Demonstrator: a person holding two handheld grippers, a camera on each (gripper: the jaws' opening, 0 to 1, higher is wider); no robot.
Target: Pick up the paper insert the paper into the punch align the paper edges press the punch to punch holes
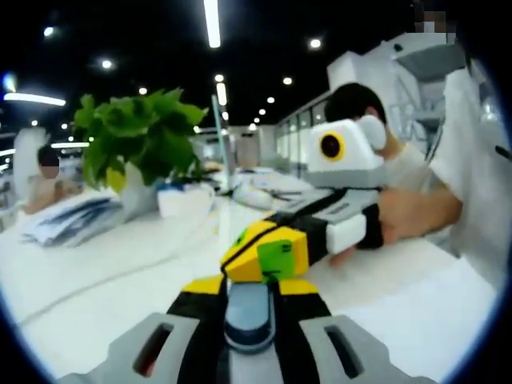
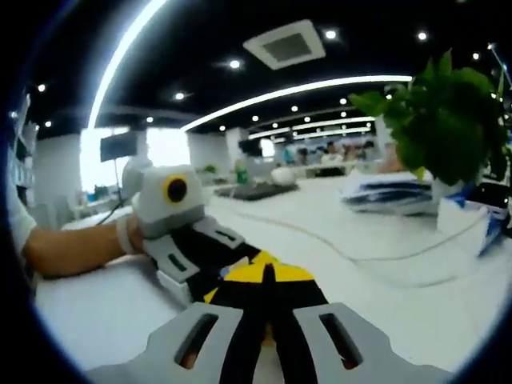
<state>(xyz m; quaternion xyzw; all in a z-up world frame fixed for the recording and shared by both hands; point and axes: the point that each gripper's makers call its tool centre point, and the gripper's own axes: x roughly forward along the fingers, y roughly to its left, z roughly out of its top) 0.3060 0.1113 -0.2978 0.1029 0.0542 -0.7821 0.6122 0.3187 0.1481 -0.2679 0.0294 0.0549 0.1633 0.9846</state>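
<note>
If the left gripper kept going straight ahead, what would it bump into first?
Most likely the right gripper. Its yellow and black tips sit right in front of the left gripper, seemingly touching it, so there is hardly any room to go. Beyond lies the white table, then a potted plant.

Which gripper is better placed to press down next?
Left, probably: the left gripper grips the blue-grey piece, seemingly the punch; the shut right gripper merely meets it from ahead.

smooth, faintly glossy white table [image 1: 96, 272]. matt grey plastic with black and yellow on left gripper [image 1: 250, 300] and right gripper [image 2: 266, 282]. glossy leaves on potted plant [image 1: 140, 140]. paper-like white sheets in stack [image 2: 392, 194].
</note>
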